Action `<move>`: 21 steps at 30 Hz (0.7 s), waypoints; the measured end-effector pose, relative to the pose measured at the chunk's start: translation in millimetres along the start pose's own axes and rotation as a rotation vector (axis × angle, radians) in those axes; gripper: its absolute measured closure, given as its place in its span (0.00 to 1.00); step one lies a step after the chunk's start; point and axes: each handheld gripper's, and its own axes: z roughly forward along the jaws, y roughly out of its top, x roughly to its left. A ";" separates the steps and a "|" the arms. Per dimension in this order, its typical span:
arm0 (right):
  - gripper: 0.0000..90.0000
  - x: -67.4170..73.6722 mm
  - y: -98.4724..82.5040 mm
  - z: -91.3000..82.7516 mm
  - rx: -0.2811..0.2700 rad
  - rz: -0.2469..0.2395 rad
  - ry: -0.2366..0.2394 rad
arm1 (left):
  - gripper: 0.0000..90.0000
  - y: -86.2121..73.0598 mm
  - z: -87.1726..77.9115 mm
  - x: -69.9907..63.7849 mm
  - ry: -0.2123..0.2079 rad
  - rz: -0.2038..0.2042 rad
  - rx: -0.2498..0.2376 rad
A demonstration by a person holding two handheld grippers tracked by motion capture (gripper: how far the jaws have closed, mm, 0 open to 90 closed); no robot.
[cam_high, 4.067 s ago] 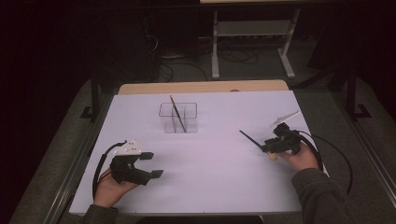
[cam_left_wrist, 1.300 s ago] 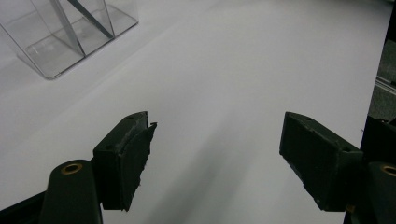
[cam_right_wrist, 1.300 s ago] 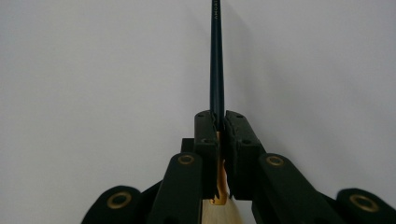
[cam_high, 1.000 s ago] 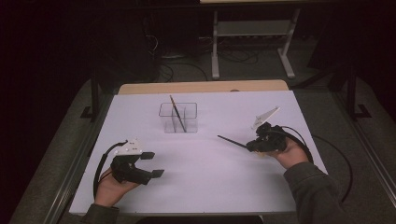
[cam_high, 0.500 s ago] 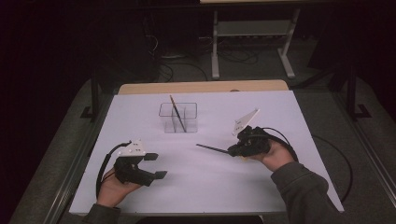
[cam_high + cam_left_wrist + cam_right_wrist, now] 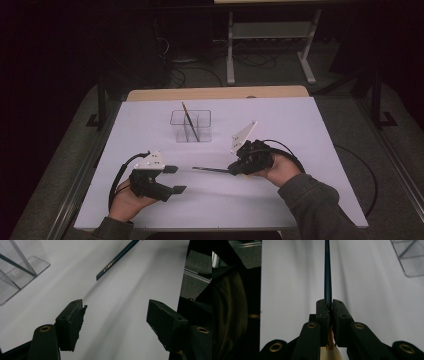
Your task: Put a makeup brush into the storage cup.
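Note:
My right gripper [image 6: 233, 171] is shut on a dark blue pencil [image 6: 210, 170] just right of the table's centre. The pencil sticks out level to the left, towards my left gripper [image 6: 175, 179]. In the right gripper view the pencil [image 6: 327, 272] runs straight ahead from the closed pads [image 6: 323, 310]. My left gripper [image 6: 117, 320] rests near the front left, open. Its jaws have just been closing a little, with nothing between them. The pencil's end [image 6: 116, 260] hangs ahead of them, apart. A clear divided holder [image 6: 191, 126] stands at the back centre with another pencil [image 6: 189, 121] leaning in it.
The white table sheet [image 6: 300, 125] ends in a wooden strip [image 6: 215, 93] at the back. Metal rails run along both sides. Beyond the table stand a metal frame's legs [image 6: 231, 55] and loose cables on the floor. Each gripper trails a black cable.
My right gripper has carried the pencil leftward across the table, from the right side towards the centre and closer to the left gripper. The left hand has stayed in place.

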 end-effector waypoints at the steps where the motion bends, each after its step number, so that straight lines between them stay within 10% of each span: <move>1: 0.92 1.8 2.4 0.7 -0.002 -0.008 0.006 | 0.33 2.2 0.0 -0.6 -0.001 0.004 0.000; 21: 0.92 20.6 26.0 6.8 0.001 -0.109 0.074 | 0.48 36.9 10.3 -10.9 -0.066 0.113 0.057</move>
